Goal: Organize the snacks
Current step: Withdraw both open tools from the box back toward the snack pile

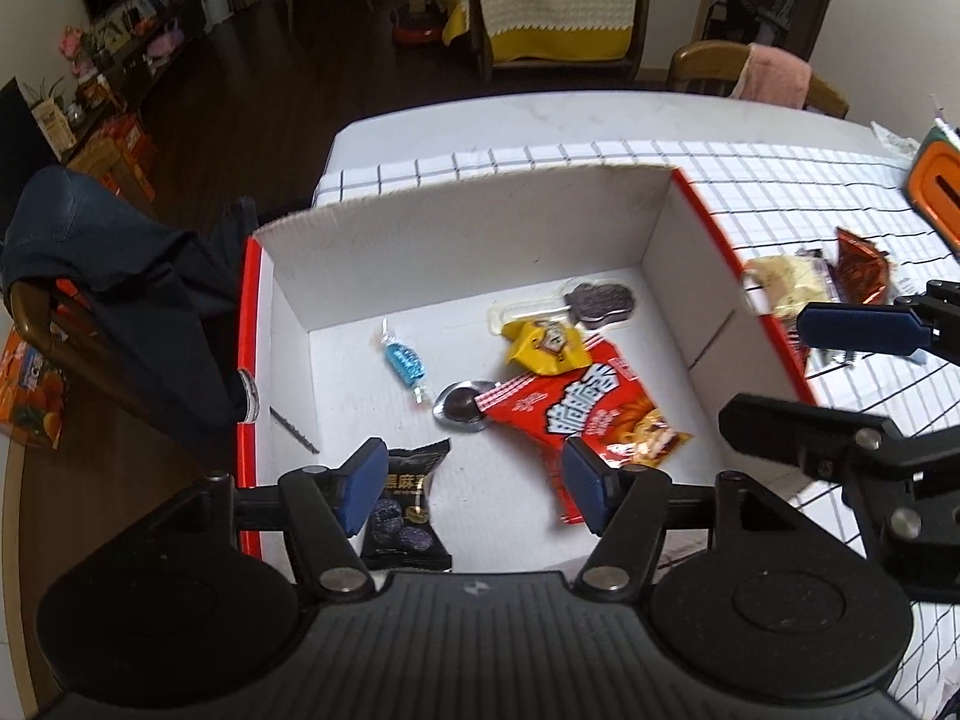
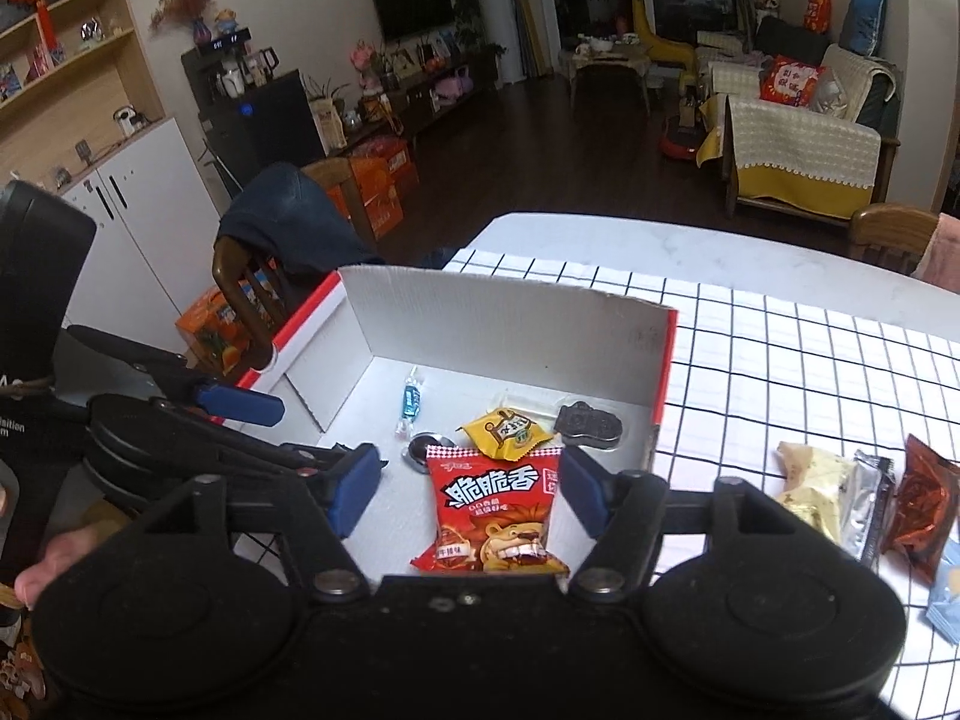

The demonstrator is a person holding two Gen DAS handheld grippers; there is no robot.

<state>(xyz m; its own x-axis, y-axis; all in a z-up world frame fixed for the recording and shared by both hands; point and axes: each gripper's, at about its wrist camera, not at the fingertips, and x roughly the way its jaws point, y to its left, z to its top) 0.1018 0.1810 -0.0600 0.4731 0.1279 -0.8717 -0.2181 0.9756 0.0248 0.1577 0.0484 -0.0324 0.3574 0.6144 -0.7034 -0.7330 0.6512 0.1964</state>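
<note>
Box: a white cardboard box (image 1: 468,240) with red outer sides sits on the checked tablecloth (image 1: 780,180). It is where the snacks go.

Snacks inside: six are in the box already. A red snack bag (image 1: 591,414) lies in the middle. A yellow packet (image 1: 543,348) sits just behind it, touching it. A clear pack with a dark cookie (image 1: 600,303) is near the back wall. A blue candy (image 1: 405,363) lies to the left. A round chocolate in a silver cup (image 1: 459,408) is right beside the red bag. A black packet (image 1: 408,510) lies at the front left.

Snacks outside: some wait on the cloth to the right of the box. There is a pale yellow packet (image 2: 816,480), a silver one (image 2: 873,498), a dark red one (image 2: 924,498) and a bit of a light blue one (image 2: 948,594).

Left gripper (image 1: 474,489): its fingers are spread apart above the front of the box. Nothing is between them; the black packet lies loose on the box floor below.

Right gripper (image 2: 468,489): its fingers are spread wide too and pinch nothing. The red bag lies on the box floor below them.

How far along: it looks more than half done. At least four snacks are left to move into the box.
</note>
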